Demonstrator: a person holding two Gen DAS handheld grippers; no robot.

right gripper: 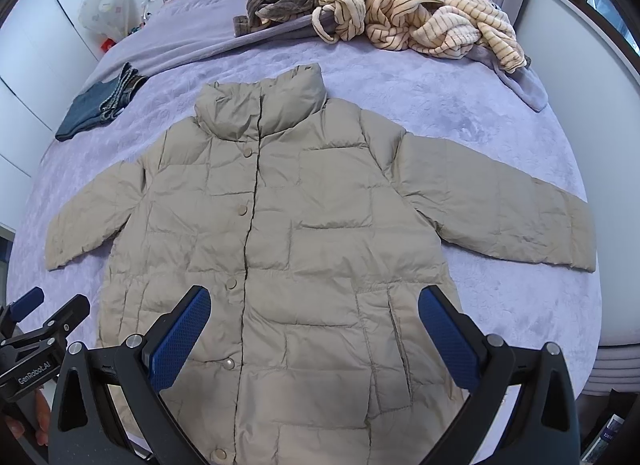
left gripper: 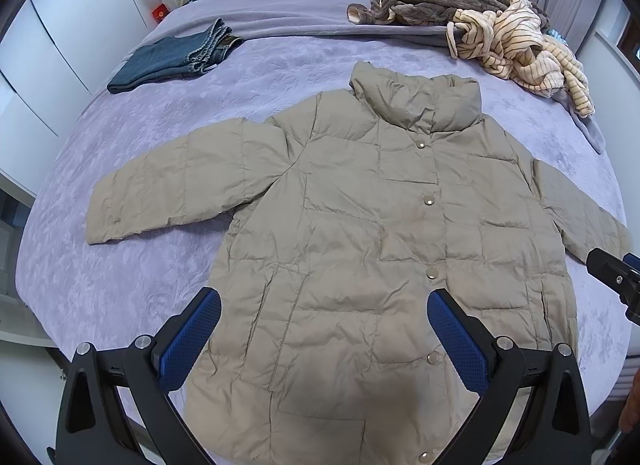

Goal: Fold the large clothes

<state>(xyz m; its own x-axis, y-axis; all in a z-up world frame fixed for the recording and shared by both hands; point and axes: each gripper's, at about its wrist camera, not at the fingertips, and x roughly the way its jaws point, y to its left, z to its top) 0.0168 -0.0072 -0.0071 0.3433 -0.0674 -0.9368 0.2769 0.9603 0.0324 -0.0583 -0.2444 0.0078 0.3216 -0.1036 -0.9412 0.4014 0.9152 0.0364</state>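
Left gripper (left gripper: 324,315): jaws spread wide, nothing between the pads, poised above the lower front of the jacket (left gripper: 360,233). Right gripper (right gripper: 314,313): likewise spread and empty, poised over the lower front near the slit pocket (right gripper: 394,321).

Jacket: beige quilted puffer, laid front-up and snapped shut on the bed (left gripper: 140,169), collar toward the headboard, both sleeves spread outward, hem toward the near edge.

Handling, as judged: light for its bulk, soft, springy from the fill; smooth shell probably slippery. Expect trapped air to push folds back open. Pinch deep enough to catch both shell layers, not the outer skin alone.

Recommended hold points: left sleeve cuff (left gripper: 100,221) and right sleeve cuff (right gripper: 576,241) for folding sleeves across the chest; afterwards the hem corners.

Further out: folded jeans (left gripper: 168,59) at far left, unfolded pile of striped and brown garments (right gripper: 400,21) at far right, well apart from the jacket.
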